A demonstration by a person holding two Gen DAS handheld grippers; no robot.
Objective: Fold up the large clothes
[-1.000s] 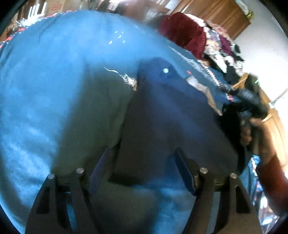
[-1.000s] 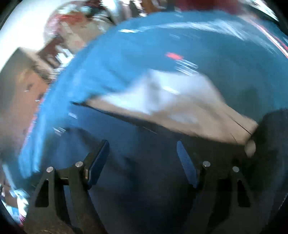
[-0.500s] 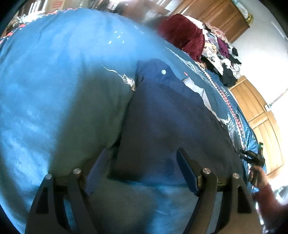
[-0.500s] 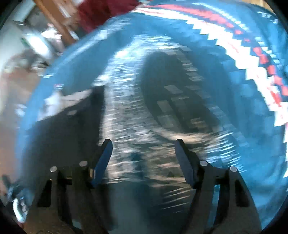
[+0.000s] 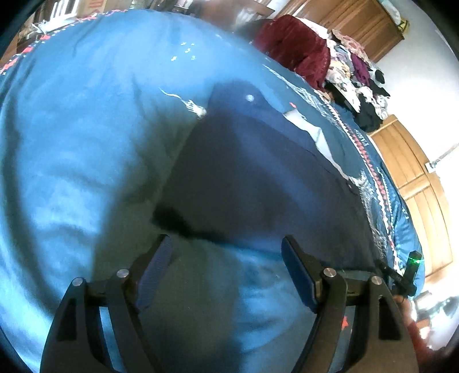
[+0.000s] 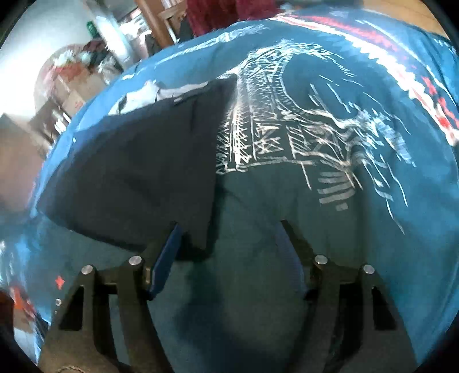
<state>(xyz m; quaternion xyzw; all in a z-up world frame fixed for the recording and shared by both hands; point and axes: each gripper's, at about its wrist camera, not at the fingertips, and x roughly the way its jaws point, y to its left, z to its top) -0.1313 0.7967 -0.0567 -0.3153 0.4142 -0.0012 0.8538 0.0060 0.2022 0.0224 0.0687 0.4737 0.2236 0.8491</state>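
The dark navy cloth garment lies flat on the blue patterned bedspread. The right tool has swung back to its near corner, fingers apart; the left tool stays spread and empty. Probably lining up another fold, though blur hides edges.

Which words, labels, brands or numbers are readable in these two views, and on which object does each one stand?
None can be read for certain.
Blue bedspread: white lettering along its patterned border, too blurred to read.
Cardboard box: red print, cut off and unreadable.
Dark garment: no text visible.
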